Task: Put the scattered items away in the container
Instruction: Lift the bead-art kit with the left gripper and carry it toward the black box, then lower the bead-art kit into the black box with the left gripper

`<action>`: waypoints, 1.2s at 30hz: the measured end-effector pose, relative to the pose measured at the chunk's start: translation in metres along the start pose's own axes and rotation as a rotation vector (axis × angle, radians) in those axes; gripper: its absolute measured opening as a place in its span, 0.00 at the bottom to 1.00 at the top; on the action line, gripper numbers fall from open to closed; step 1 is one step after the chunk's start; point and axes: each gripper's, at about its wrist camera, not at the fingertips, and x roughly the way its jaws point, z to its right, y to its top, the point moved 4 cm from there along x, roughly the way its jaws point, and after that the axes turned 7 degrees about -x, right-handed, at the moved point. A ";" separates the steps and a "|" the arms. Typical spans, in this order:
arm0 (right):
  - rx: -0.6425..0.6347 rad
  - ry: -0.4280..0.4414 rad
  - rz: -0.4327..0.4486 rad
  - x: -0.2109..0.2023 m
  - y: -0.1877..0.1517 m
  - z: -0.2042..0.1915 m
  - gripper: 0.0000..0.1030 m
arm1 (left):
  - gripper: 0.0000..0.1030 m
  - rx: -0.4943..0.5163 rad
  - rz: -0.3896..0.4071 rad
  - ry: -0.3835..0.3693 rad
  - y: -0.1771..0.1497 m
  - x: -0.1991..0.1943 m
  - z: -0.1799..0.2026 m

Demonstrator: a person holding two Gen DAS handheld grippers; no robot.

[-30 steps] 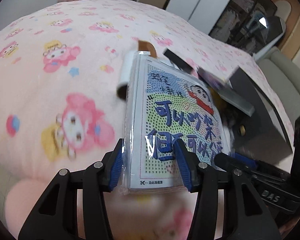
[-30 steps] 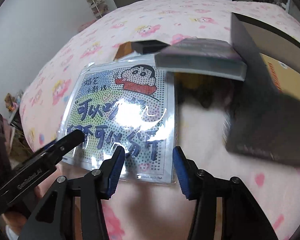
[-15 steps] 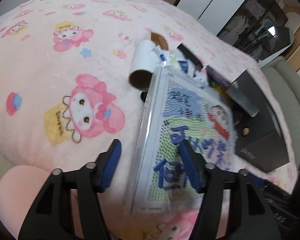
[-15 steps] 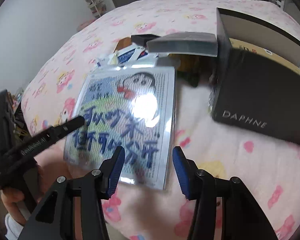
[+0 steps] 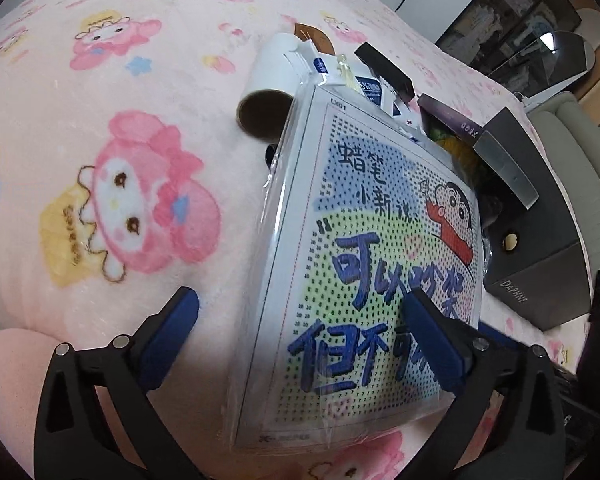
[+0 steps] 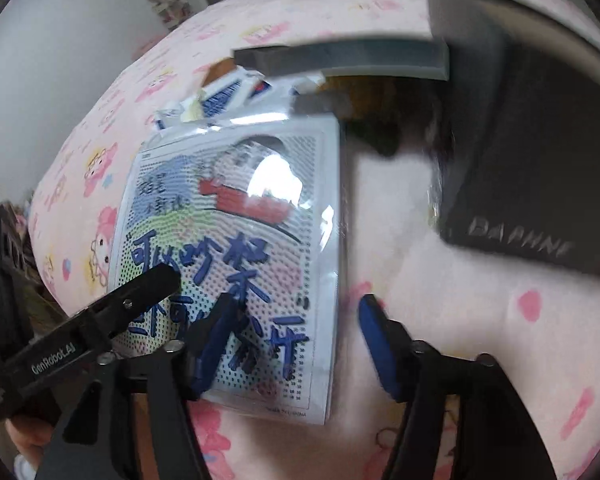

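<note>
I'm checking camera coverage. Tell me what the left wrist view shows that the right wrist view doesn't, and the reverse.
Only the left wrist view shows the cardboard-core paper roll behind the cartoon bead-art pack.

Only the right wrist view shows the left gripper from outside, one finger lying over the pack's lower left, and a wall beside the bed.

Both show the pack, the dark DAPHNE box, blue-and-white packets and the pink blanket.

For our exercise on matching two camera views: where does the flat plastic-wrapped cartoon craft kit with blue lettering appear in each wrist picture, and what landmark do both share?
Left wrist view: the flat plastic-wrapped cartoon craft kit fills centre-right, tilted, reaching the lower edge by the right-hand jaw.
Right wrist view: the kit lies centre-left on the pink blanket.
Shared landmark: the dark grey DAPHNE box, right of the kit in both.
</note>
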 end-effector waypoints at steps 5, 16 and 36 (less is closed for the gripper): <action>0.004 0.018 -0.011 0.006 -0.003 0.002 0.70 | 1.00 -0.001 -0.006 -0.003 0.000 -0.001 0.000; -0.058 -0.029 0.039 -0.019 -0.001 -0.012 0.35 | 0.67 0.102 0.061 -0.055 -0.011 -0.031 0.015; 0.015 -0.024 0.017 -0.066 -0.074 0.029 0.37 | 0.44 0.192 -0.043 -0.092 -0.070 -0.044 0.042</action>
